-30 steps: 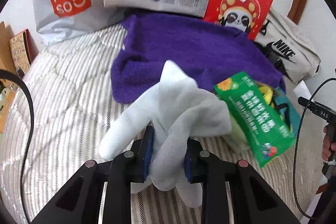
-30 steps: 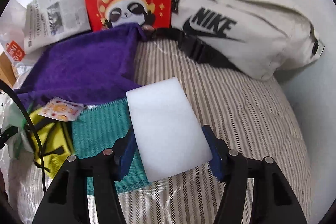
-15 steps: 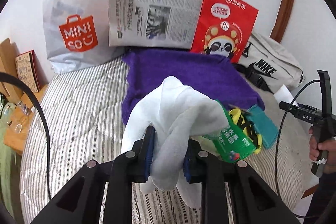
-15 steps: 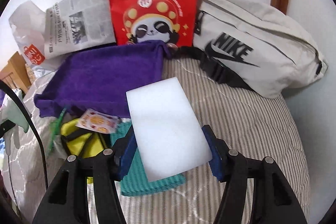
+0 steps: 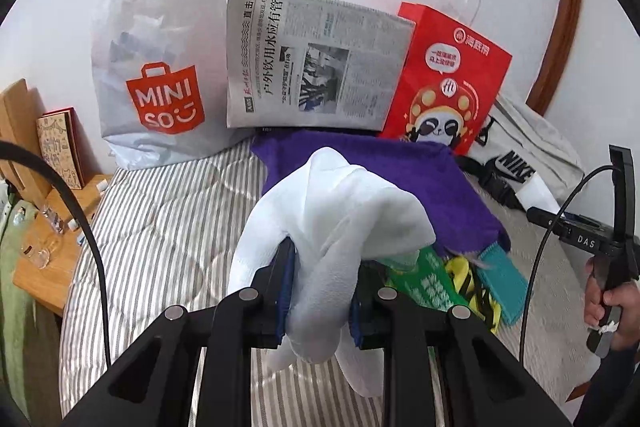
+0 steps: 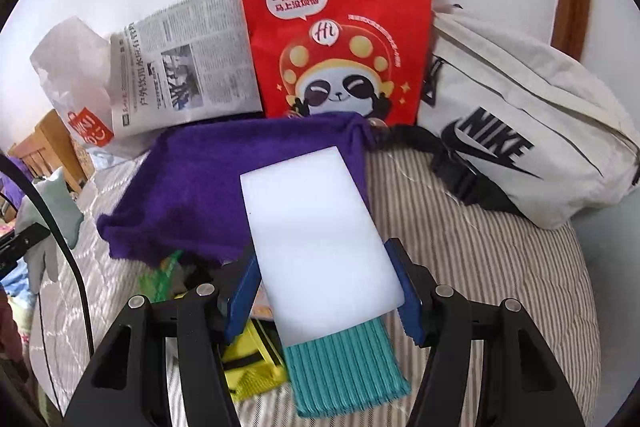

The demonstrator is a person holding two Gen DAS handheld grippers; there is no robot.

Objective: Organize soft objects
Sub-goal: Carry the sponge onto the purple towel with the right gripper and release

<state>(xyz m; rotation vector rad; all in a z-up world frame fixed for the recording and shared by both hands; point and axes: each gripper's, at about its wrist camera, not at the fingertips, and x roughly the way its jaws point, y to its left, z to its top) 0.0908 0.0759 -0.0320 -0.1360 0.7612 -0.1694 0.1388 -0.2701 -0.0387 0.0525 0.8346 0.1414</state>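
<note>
Left gripper [image 5: 320, 301]: my jaws pinch a bunched white cloth [image 5: 340, 227] at its middle, its loose ends drooping over and under the fingers, clear of the bed [image 5: 160, 219].
Right gripper [image 6: 326, 297]: my pads clamp the long sides of a white foam block [image 6: 316, 231], which sticks out forward, flat and level, above the pile.
Pile: purple towel [image 6: 208, 183], teal knit piece [image 6: 344, 367], yellow pouch [image 6: 252, 371] and green packet [image 5: 428, 283] lie mid-bed, toward the right edge.
Head edge: Miniso bag [image 5: 160, 83], newspaper [image 5: 316, 63], red panda bag [image 6: 340, 39] and Nike bag [image 6: 520, 131] lean on the wall.
Step, I judge: carrying both pieces to a container.
Doing it well: hold each grip firm but light on the foam, and lower the dangling ends first into a mouth.
Risk: the cloth's tail may snag the green packet.
</note>
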